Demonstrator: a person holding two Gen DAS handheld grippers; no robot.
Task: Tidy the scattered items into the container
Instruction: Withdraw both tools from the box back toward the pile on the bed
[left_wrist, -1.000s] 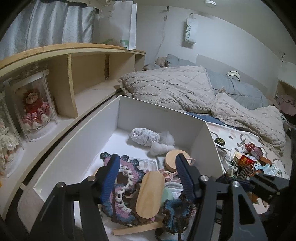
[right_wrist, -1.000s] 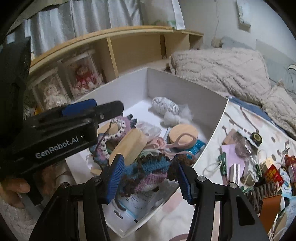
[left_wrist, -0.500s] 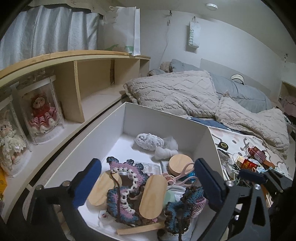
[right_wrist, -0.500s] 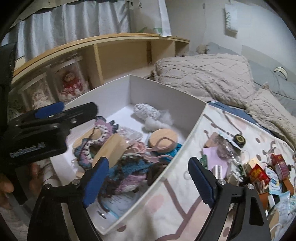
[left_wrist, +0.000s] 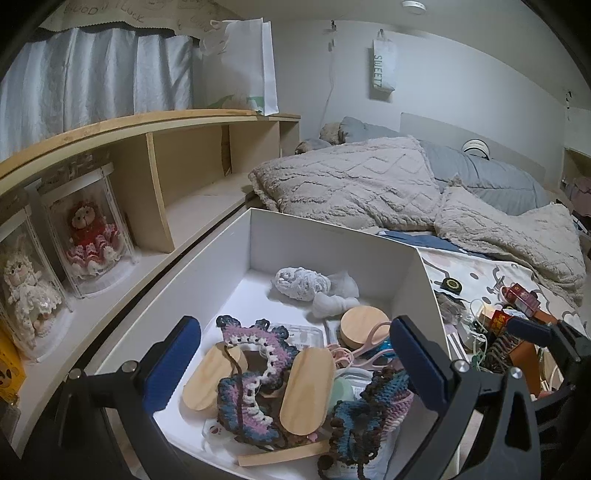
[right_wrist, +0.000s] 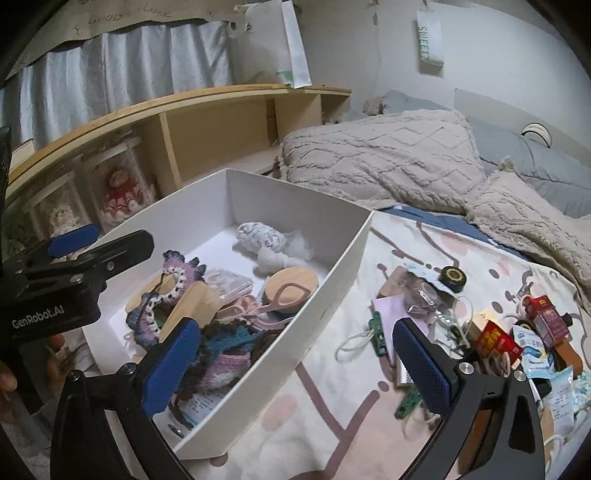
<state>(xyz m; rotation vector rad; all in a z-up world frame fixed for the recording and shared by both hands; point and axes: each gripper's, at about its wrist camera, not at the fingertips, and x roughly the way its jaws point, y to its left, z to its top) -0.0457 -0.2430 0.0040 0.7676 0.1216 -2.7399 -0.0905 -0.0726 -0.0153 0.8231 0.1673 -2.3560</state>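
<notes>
Both tools were empty, the left tool (left_wrist: 295, 363) fully apart and the right tool (right_wrist: 295, 363) opening over the box (right_wrist: 325, 295); next likely the clutter (right_wrist: 491, 343) at three o'clock.

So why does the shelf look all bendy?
Left wrist view: the fisheye lens curves the shelf and leaves black corners. Right wrist view: same bend on the shelf; the light is dim and bluish, and nothing glares.

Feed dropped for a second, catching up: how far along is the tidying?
Partly done. The white box already holds crochet pieces, wooden lids and pink scissors. In hand: nothing; left hand-held gripper is open, the right hand-held gripper is opening, empty. Left: the packets, cables and black tin scattered on the bedspread.
</notes>
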